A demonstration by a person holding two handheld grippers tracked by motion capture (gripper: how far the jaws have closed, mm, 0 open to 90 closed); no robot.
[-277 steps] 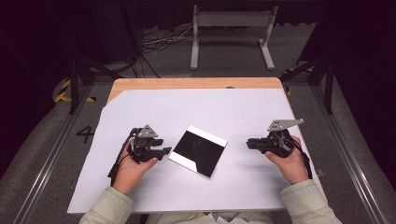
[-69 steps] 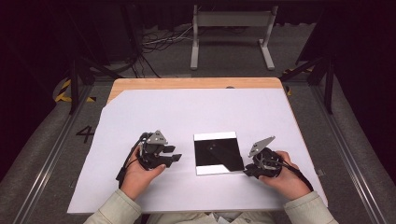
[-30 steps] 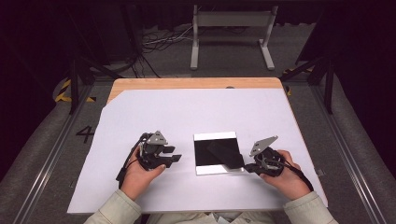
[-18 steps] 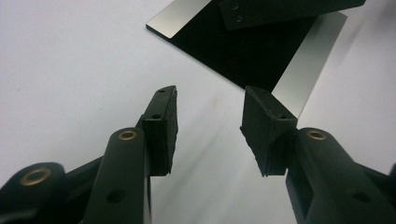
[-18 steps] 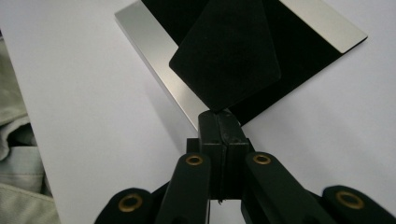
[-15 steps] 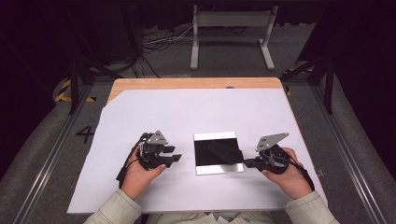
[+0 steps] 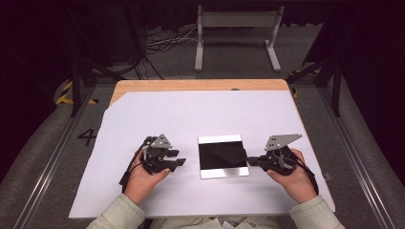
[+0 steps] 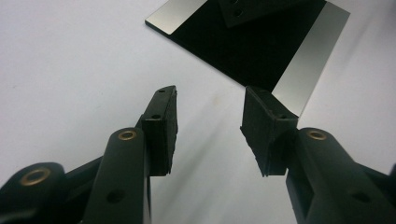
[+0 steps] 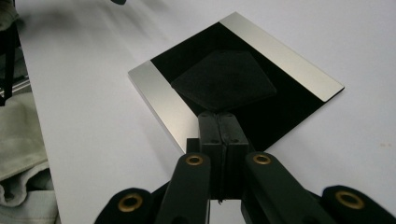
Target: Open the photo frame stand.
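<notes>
bare table [image 7: 191,114] all around, flat tablet [image 7: 222,155] between hands

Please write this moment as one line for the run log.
left gripper: jaws open, beside plate | right gripper: jaws shut, tips at plate edge | black mirror plate: flat on white table

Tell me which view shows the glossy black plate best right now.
The right gripper view: the plate lies whole and close, both silver end strips clear, the shut right gripper at its near edge. The high view shows it whole but small. The left gripper view cuts off part of it beyond the open left gripper.
</notes>
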